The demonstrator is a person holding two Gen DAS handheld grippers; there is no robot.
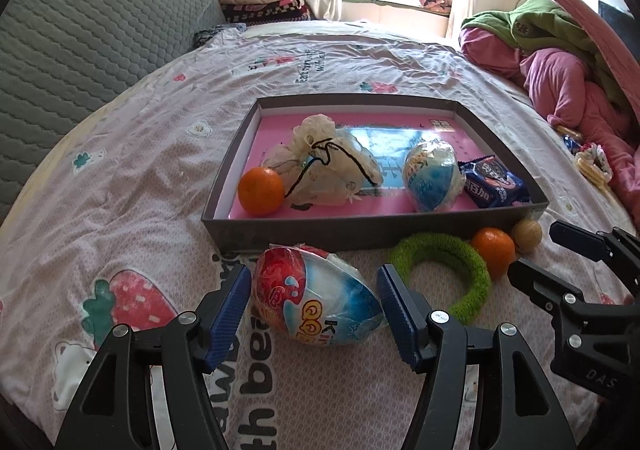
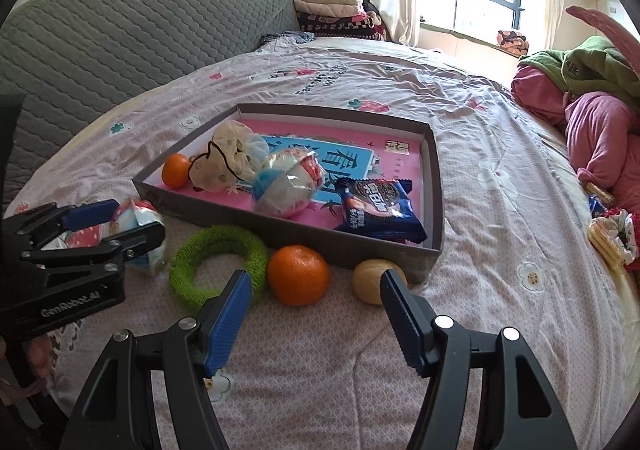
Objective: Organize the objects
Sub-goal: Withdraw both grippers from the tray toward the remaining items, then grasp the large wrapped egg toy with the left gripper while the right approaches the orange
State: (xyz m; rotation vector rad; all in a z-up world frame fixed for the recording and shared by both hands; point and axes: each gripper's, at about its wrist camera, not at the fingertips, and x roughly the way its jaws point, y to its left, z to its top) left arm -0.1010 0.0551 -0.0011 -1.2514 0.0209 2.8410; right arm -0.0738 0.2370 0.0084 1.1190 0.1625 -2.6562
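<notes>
A grey box (image 1: 280,236) (image 2: 280,228) on the bed holds an orange (image 1: 261,191), a cloth pouch (image 1: 324,166), a wrapped egg toy (image 1: 432,176) and a blue biscuit pack (image 1: 494,180). In front of it lie a second wrapped egg toy (image 1: 316,302) (image 2: 138,224), a green knitted ring (image 1: 444,270) (image 2: 218,266), an orange (image 1: 493,250) (image 2: 298,274) and a wooden ball (image 1: 527,236) (image 2: 372,280). My left gripper (image 1: 314,310) is open, jaws either side of the egg toy. My right gripper (image 2: 316,314) is open, just short of the orange and ball.
The bed has a strawberry-print sheet (image 1: 120,190). A grey quilted headboard (image 1: 80,42) stands at the left. Pink and green bedding (image 1: 560,62) is piled at the right, with snack packs (image 2: 604,234) beside it.
</notes>
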